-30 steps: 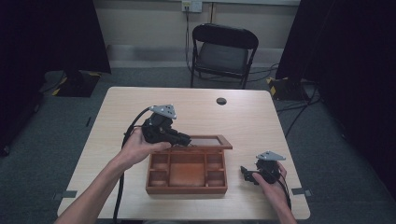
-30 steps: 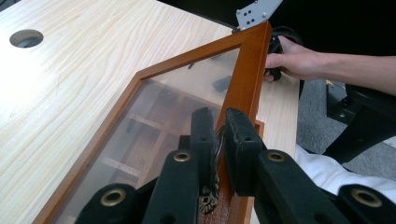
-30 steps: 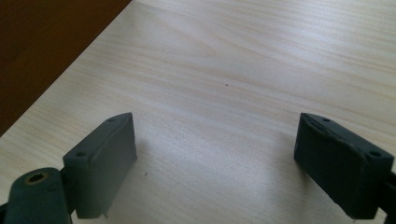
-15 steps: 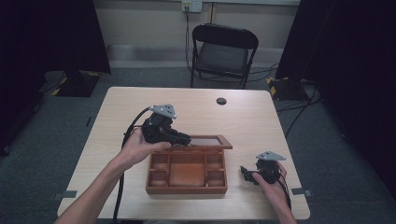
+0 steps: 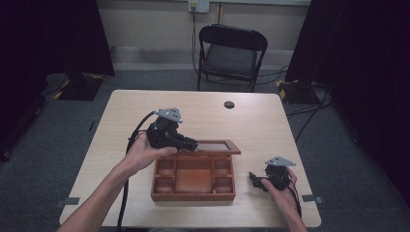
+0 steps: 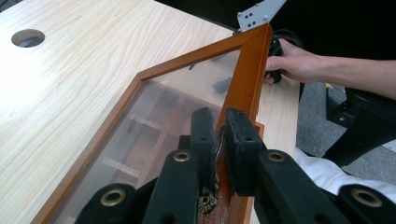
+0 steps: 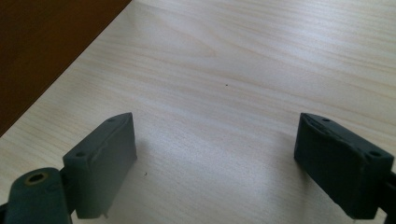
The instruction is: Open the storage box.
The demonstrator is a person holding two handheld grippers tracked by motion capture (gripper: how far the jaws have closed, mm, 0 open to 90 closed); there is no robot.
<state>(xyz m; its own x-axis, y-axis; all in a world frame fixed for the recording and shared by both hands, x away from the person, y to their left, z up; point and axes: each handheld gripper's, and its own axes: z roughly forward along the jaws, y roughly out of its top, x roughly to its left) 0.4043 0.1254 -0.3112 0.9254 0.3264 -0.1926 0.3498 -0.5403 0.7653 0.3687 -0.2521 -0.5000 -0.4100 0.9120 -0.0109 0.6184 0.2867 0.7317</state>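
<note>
High view: left hand-held gripper [image 5: 192, 144] clamps the raised lid [image 5: 215, 145], long axis running left-right.

A wooden box [image 5: 193, 180] of reddish-brown finish sits at lower centre of the high view on a pale table, its interior open to show one large middle compartment flanked by smaller ones at each side. Its lid [image 5: 215, 146] — a wooden frame around a clear, slightly smoky pane — stands raised along the far edge, tilted back; in the left gripper view the frame [image 6: 247, 70] runs diagonally toward the upper right.
</note>
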